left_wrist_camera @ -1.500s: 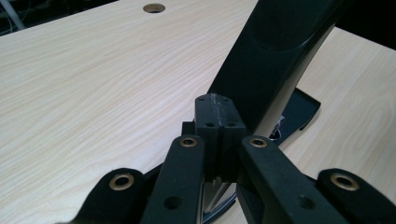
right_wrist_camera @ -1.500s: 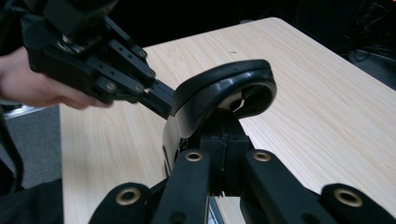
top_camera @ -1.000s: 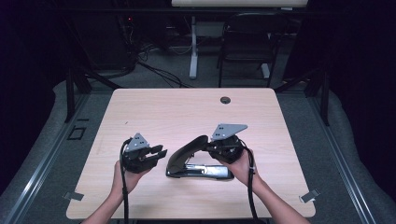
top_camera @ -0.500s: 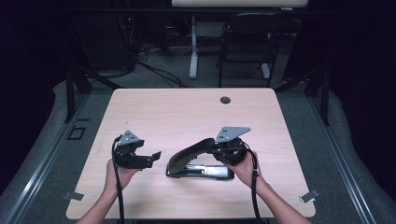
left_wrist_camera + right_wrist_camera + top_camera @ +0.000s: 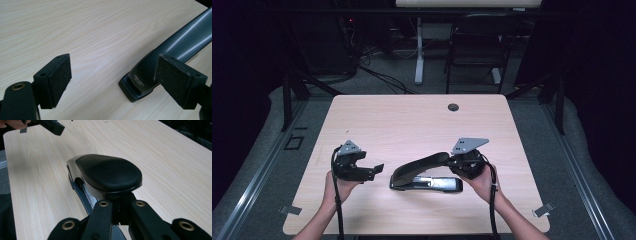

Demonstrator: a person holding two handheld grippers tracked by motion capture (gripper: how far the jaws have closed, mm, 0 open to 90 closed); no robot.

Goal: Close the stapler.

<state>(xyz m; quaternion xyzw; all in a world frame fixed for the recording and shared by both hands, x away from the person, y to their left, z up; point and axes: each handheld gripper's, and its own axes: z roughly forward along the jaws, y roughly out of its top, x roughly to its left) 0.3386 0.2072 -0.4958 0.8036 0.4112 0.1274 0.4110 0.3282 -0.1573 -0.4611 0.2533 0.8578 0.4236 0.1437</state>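
Two hands are brought in from the near edge of the counter [image 5: 377, 120], each wrapped around a set of tongs. The left hand [image 5: 338, 184] is held palm inward, its forearm angled up from the bottom edge, and the left tongs [image 5: 374, 171] are pointed level to the right, toward the front end of a large black stapler [image 5: 424, 175]. Their jaws have just been opening and are now spread wide with nothing between them; in the left gripper view the pads [image 5: 58, 75] are seen hovering above the bare wood, with the stapler's front tip [image 5: 138, 83] lying just beyond the right-hand pad, near it but apart.

The stapler is placed on the near middle of the counter, its base flat on the wood and its long curved lever raised at a slant toward the right. The right hand [image 5: 479, 181] is cupped under the right tongs [image 5: 451, 161], with the wrist bent inward and the forearm slanted up from the lower right. These tongs are aimed left at the raised rear end of the lever, and their jaws are closed tight together. In the right gripper view the closed jaws are seen just beneath the lever's rounded black pad [image 5: 108, 172]; whether a part of the stapler is pinched between them cannot be told.
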